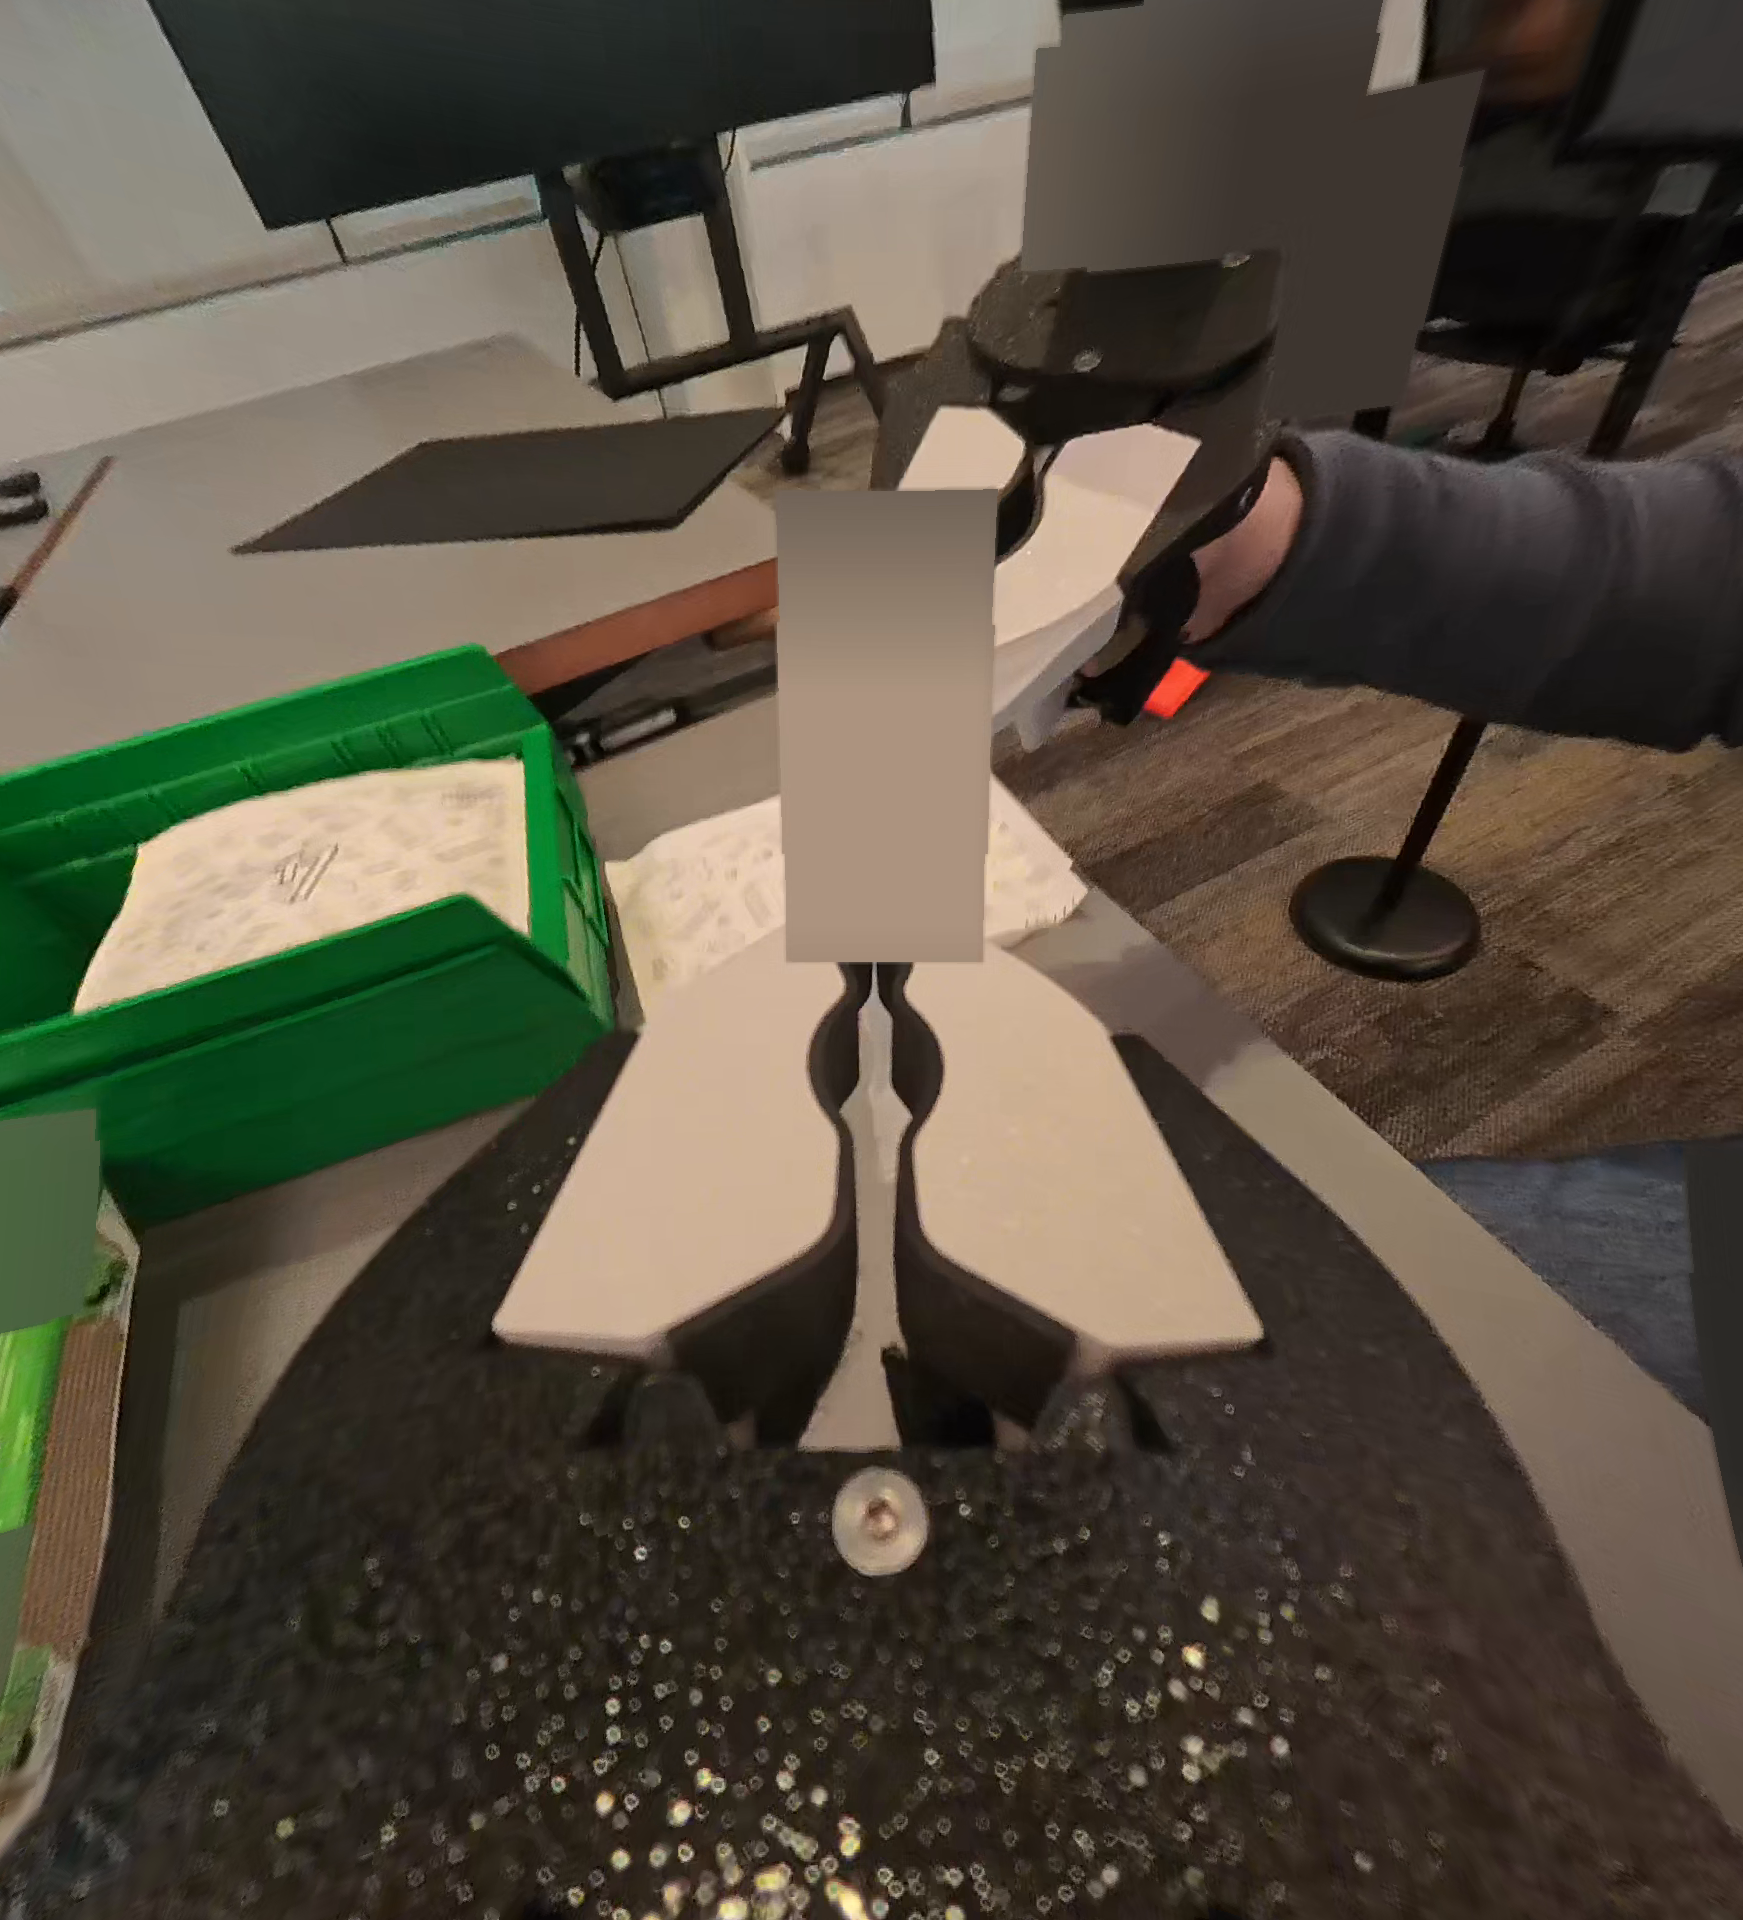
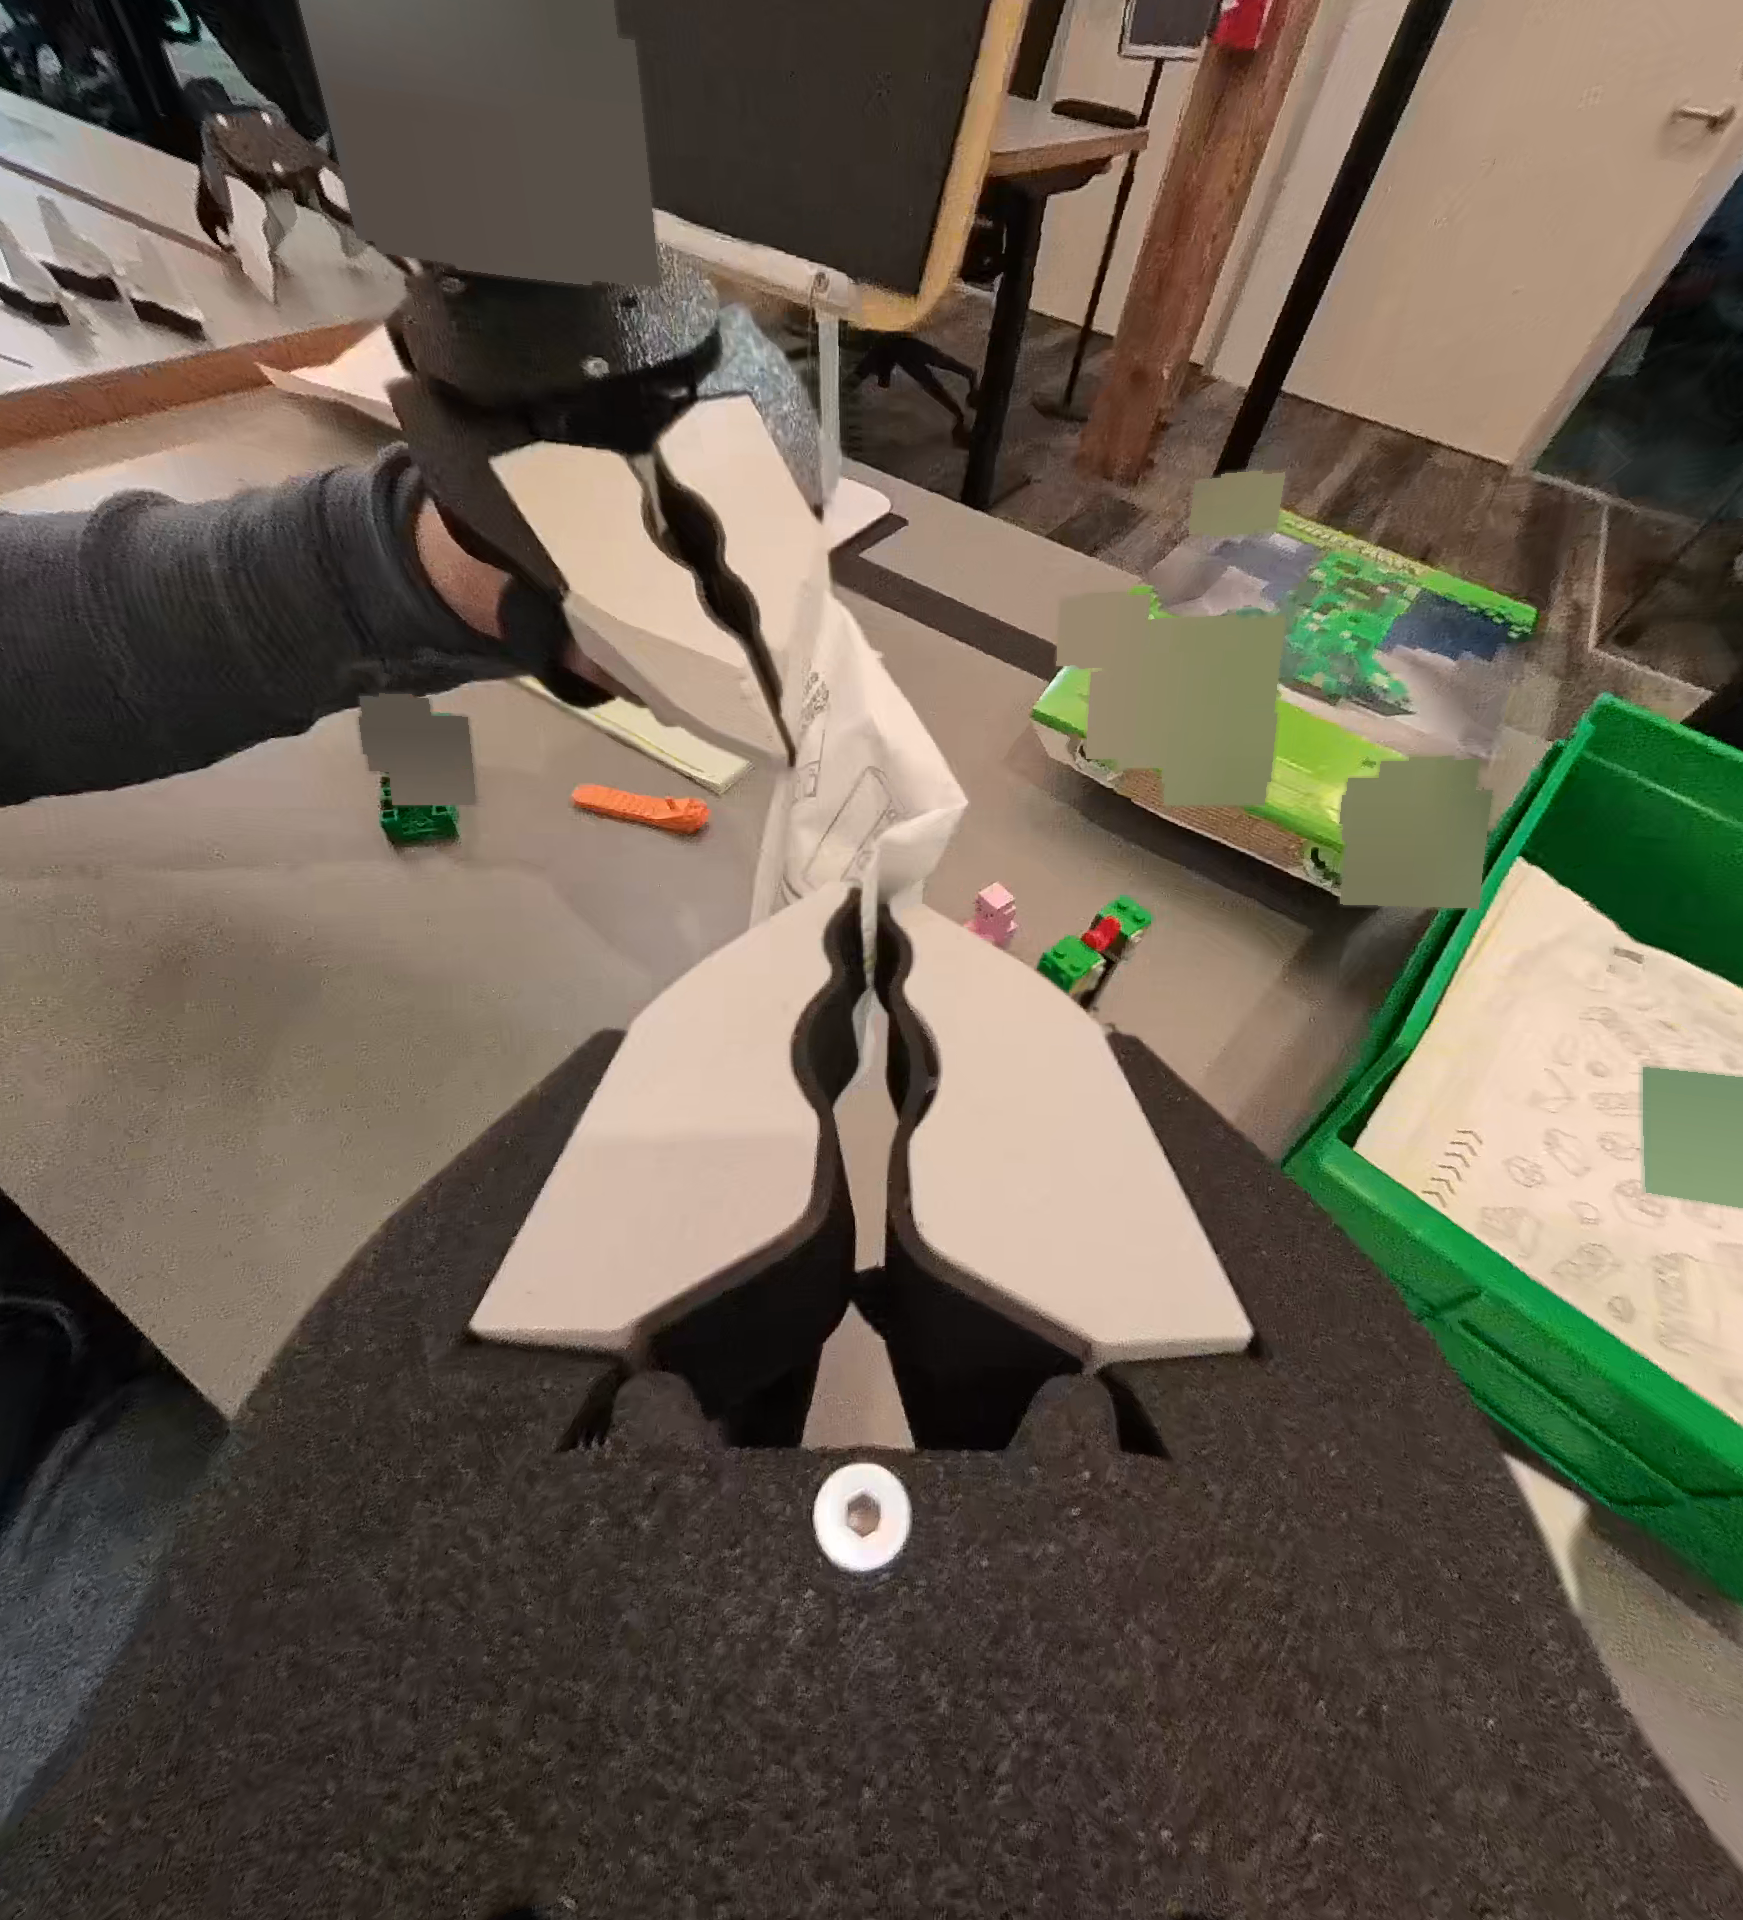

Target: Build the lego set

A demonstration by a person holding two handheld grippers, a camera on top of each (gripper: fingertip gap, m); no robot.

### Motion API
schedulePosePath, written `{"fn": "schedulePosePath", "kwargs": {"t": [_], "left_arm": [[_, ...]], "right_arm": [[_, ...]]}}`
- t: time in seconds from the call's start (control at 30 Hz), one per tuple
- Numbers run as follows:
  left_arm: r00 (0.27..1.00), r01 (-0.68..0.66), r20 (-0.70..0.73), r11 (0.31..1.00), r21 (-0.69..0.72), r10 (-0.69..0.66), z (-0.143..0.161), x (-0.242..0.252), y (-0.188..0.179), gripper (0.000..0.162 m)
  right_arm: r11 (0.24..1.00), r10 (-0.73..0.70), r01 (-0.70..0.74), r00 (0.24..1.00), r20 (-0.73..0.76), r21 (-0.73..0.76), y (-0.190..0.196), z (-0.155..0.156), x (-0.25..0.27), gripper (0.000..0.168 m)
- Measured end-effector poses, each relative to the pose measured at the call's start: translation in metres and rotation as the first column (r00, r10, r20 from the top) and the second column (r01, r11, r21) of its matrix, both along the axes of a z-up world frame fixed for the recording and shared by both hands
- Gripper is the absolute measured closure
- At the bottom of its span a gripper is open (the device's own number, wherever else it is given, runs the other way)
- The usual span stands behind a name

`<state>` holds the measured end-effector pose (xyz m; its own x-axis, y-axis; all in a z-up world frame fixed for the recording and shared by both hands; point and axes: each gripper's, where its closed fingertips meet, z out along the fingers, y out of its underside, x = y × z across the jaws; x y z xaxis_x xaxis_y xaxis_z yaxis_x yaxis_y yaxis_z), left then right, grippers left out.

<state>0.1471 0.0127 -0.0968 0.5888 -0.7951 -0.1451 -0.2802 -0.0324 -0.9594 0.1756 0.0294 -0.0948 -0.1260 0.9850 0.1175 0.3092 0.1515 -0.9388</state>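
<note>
A white paper bag [image 2: 851, 769] printed with line drawings hangs above the grey table [image 2: 223, 987], stretched between both grippers. My right gripper [image 2: 872, 920] is shut on its lower edge. My left gripper [image 2: 787, 750] is shut on its upper part, higher and to the left. In the left wrist view my left gripper [image 1: 875, 971] is shut, and the bag [image 1: 701, 904] shows on both sides of a blurred patch. On the table lie a small green build [image 2: 420, 823], a pink pig figure [image 2: 994, 914] and a green and red build [image 2: 1095, 940].
An orange brick separator [image 2: 643, 808] lies on the table. The green set box [image 2: 1293, 686] lies at the back right. A green bin [image 2: 1594, 1382] at the right holds another printed paper bag [image 2: 1573, 1164]; it also shows in the left wrist view [image 1: 306, 997]. Tip to tip, the grippers are about 5 cm apart. The pink pig figure [image 2: 994, 914] sits 20 cm or so from the ends of my left fingers.
</note>
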Motion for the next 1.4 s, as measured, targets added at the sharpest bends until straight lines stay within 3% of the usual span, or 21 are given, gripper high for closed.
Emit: {"fn": "schedulePosePath", "kwargs": {"t": [0.03,0.1,0.13,0.17,0.2,0.27,0.37,0.5,0.6,0.67,0.73,0.8,0.87,0.93,1.0,1.07,1.2,1.27,1.4], "left_arm": [[1.000,-0.019,-0.014,1.000,-0.017,0.019,-0.005,-0.003,-0.001,0.162],[0.996,-0.089,-0.012,0.994,-0.064,0.088,-0.017,-0.017,-0.005,0.162],[0.991,-0.132,-0.012,0.987,-0.097,0.131,-0.026,-0.025,-0.011,0.153],[0.983,-0.181,-0.027,0.976,-0.121,0.179,-0.037,-0.035,-0.020,0.142],[0.970,-0.241,-0.050,0.962,-0.125,0.237,-0.048,-0.047,-0.032,0.142],[0.916,-0.397,-0.106,0.913,-0.091,0.388,-0.068,-0.077,-0.060,0.150],[0.780,-0.617,-0.164,0.786,-0.045,0.604,-0.089,-0.129,-0.120,0.156],[0.557,-0.827,-0.161,0.561,-0.023,0.815,-0.105,-0.192,-0.213,0.158],[0.349,-0.936,-0.131,0.352,0.003,0.928,-0.107,-0.232,-0.279,0.148],[0.135,-0.984,-0.094,0.144,0.100,0.986,-0.099,-0.266,-0.324,0.131],[-0.056,-0.975,-0.085,-0.037,0.220,0.995,-0.092,-0.296,-0.370,0.129],[-0.157,-0.963,-0.101,-0.129,0.235,0.982,-0.094,-0.318,-0.404,0.129],[-0.171,-0.971,-0.084,-0.153,0.184,0.982,-0.096,-0.337,-0.419,0.138],[-0.174,-0.976,-0.018,-0.170,0.139,0.985,-0.088,-0.359,-0.425,0.144],[-0.209,-0.967,0.062,-0.216,0.134,0.976,-0.074,-0.388,-0.428,0.142],[-0.266,-0.947,0.114,-0.281,0.153,0.957,-0.069,-0.423,-0.432,0.137],[-0.382,-0.900,0.095,-0.393,0.189,0.919,-0.096,-0.477,-0.448,0.140],[-0.378,-0.905,0.090,-0.389,0.173,0.921,-0.103,-0.484,-0.456,0.145],[-0.337,-0.919,0.089,-0.348,0.183,0.937,-0.103,-0.495,-0.469,0.147]], "right_arm": [[1.000,-0.020,0.020,1.000,0.011,-0.006,0.002,-0.007,-0.002,0.168],[0.996,-0.087,0.087,0.996,0.001,0.007,0.011,-0.017,-0.002,0.168],[0.988,-0.151,0.150,0.988,0.022,0.042,0.020,-0.026,-0.001,0.168],[0.962,-0.235,0.222,0.970,0.065,0.160,0.033,-0.040,0.003,0.168],[0.918,-0.309,0.264,0.944,0.117,0.296,0.043,-0.056,0.008,0.168],[0.839,-0.396,0.250,0.889,0.228,0.484,0.050,-0.089,0.012,0.168],[0.709,-0.486,0.157,0.815,0.315,0.687,0.054,-0.126,0.011,0.168],[0.669,-0.467,-0.007,0.774,0.428,0.743,0.041,-0.158,0.001,0.163],[0.750,-0.406,-0.090,0.719,0.564,0.655,0.022,-0.172,-0.005,0.130],[0.834,-0.345,-0.082,0.695,0.631,0.546,0.005,-0.167,-0.009,0.114],[0.879,-0.305,-0.056,0.697,0.649,0.474,-0.006,-0.150,-0.013,0.106],[0.896,-0.292,-0.029,0.712,0.638,0.443,-0.012,-0.127,-0.017,0.102],[0.914,-0.259,-0.010,0.756,0.601,0.406,-0.023,-0.104,-0.027,0.103],[0.933,-0.187,-0.007,0.844,0.502,0.359,-0.045,-0.080,-0.054,0.116],[0.962,-0.077,-0.034,0.919,0.388,0.271,-0.079,-0.063,-0.095,0.124],[0.973,0.108,-0.159,0.954,0.279,0.166,-0.129,-0.056,-0.143,0.124],[0.940,0.296,-0.316,0.943,0.154,0.131,-0.207,-0.065,-0.247,0.126],[0.907,0.388,-0.405,0.910,0.146,0.112,-0.246,-0.075,-0.289,0.125],[0.890,0.441,-0.452,0.887,0.138,0.059,-0.299,-0.087,-0.348,0.118]]}}
